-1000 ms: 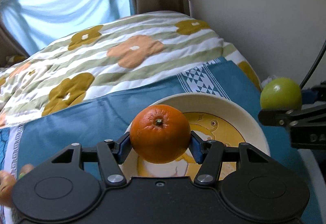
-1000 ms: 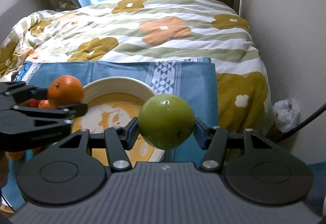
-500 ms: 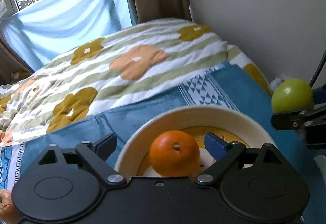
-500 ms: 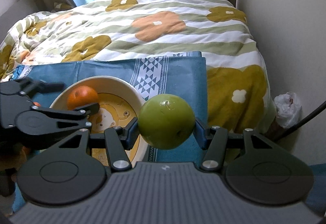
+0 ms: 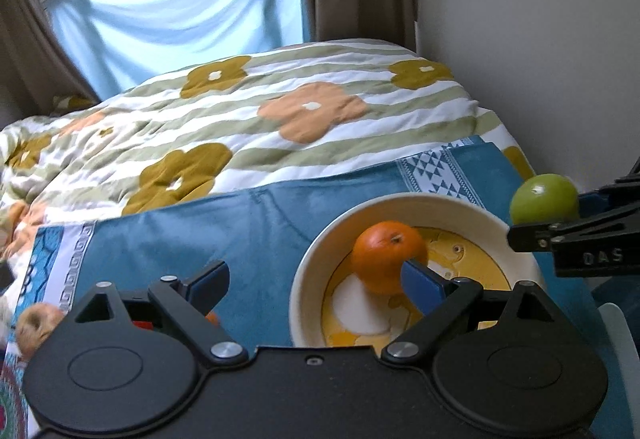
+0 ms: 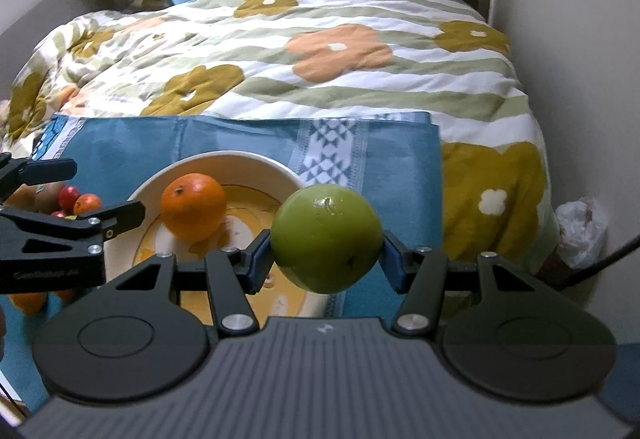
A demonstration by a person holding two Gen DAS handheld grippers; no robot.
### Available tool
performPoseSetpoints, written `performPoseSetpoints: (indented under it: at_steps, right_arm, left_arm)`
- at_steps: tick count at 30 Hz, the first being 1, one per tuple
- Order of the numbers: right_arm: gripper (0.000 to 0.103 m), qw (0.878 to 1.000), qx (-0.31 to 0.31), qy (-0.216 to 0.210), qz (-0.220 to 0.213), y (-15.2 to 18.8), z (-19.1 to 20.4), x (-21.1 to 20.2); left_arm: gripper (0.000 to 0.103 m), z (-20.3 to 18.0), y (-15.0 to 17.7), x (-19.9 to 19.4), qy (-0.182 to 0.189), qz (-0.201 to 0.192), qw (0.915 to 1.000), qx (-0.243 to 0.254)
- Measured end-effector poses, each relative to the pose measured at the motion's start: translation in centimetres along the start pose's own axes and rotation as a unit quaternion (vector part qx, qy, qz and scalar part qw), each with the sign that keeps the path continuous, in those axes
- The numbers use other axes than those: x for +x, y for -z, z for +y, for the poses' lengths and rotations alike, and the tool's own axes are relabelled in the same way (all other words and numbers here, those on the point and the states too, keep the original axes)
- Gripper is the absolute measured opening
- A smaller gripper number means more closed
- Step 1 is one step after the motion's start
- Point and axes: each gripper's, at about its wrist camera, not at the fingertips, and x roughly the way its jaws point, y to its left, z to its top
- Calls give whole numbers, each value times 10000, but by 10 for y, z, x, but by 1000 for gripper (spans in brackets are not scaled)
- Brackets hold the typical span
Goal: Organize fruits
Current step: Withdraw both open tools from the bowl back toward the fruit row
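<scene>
Now the orange (image 5: 388, 257) sits inside the cream bowl (image 5: 416, 205) on the blue cloth (image 5: 240, 231), free of any grip. A second ago the left gripper (image 5: 316, 279) clenched it over the bowl; now its fingers are spread wide and empty, tilted downward. Beside it the right gripper (image 6: 326, 257), also tilted downward, clamps the green apple (image 6: 326, 237) above the bowl's right edge, as before
</scene>
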Motion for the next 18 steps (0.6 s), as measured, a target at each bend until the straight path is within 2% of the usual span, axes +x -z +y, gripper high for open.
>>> performPoseSetpoints:
  at_steps: [7,13,18]
  right_arm:
    - [71,9973,-678,-279,-28,2,27,23]
    - [71,9937,-1037,-429,-23,8,38,43]
    - [73,9929,-1097,-460,-35,9,41,48]
  left_arm:
    - [95,11,13,-15,-94,53,9994,-338]
    - [95,14,22,-19,-153,96,9986,-499]
    - [95,15,27,-21,-219,93,9983,-526]
